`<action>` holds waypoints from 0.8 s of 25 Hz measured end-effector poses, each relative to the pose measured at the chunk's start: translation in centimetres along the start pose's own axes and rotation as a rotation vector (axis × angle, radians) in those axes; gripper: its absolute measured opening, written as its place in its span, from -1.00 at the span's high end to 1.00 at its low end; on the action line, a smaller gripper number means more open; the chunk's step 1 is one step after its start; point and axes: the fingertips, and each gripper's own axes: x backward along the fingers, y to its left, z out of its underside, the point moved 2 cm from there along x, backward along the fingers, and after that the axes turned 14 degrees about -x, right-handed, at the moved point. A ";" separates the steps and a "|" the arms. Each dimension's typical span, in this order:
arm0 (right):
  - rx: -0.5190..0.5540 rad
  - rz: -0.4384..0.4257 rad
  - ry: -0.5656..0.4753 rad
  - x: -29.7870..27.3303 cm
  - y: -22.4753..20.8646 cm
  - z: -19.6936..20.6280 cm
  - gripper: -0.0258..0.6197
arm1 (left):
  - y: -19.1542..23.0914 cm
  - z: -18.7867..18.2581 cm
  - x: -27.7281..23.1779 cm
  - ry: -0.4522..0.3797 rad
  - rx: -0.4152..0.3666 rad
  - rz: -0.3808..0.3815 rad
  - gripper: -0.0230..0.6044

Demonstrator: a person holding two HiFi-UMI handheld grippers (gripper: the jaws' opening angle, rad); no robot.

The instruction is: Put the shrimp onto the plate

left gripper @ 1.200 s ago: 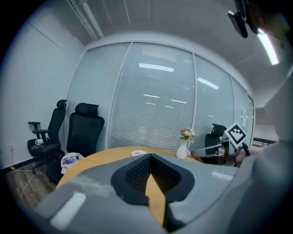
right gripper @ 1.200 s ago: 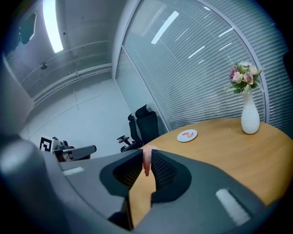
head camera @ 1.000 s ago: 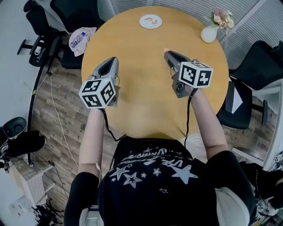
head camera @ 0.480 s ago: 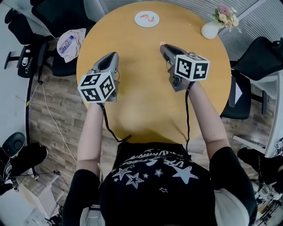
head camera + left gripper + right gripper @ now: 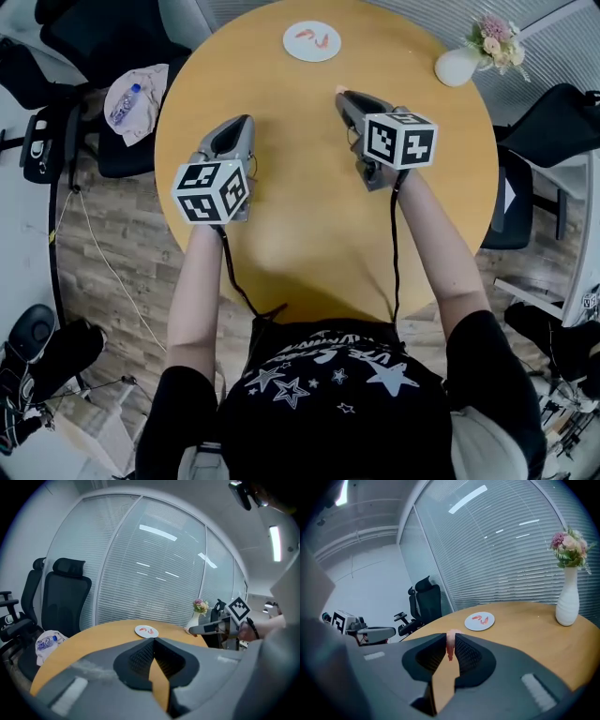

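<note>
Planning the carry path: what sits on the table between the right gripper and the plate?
Nothing: only bare table lies between the right gripper, shut on a shrimp, and the plate, as the head view shows.

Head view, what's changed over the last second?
The right gripper, shut on a pink shrimp, has edged slightly toward the round white plate. Nothing was taken or let go. The left gripper stays shut and empty; the white flower vase has not moved.
</note>
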 end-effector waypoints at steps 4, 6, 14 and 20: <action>0.046 0.028 0.016 -3.1 -0.9 -0.8 0.73 | 1.5 0.6 -2.0 0.002 -0.011 0.001 0.92; 0.067 0.041 0.023 -4.9 -1.4 -1.3 0.73 | 2.3 1.1 -3.0 0.008 -0.011 -0.001 0.92; 0.136 0.091 0.038 -11.5 -3.7 -2.7 0.73 | 4.4 3.6 -6.1 0.042 -0.007 -0.022 0.92; 0.200 0.136 0.060 -16.1 -4.8 -2.8 0.73 | 5.5 4.9 -7.2 0.052 0.006 -0.028 0.92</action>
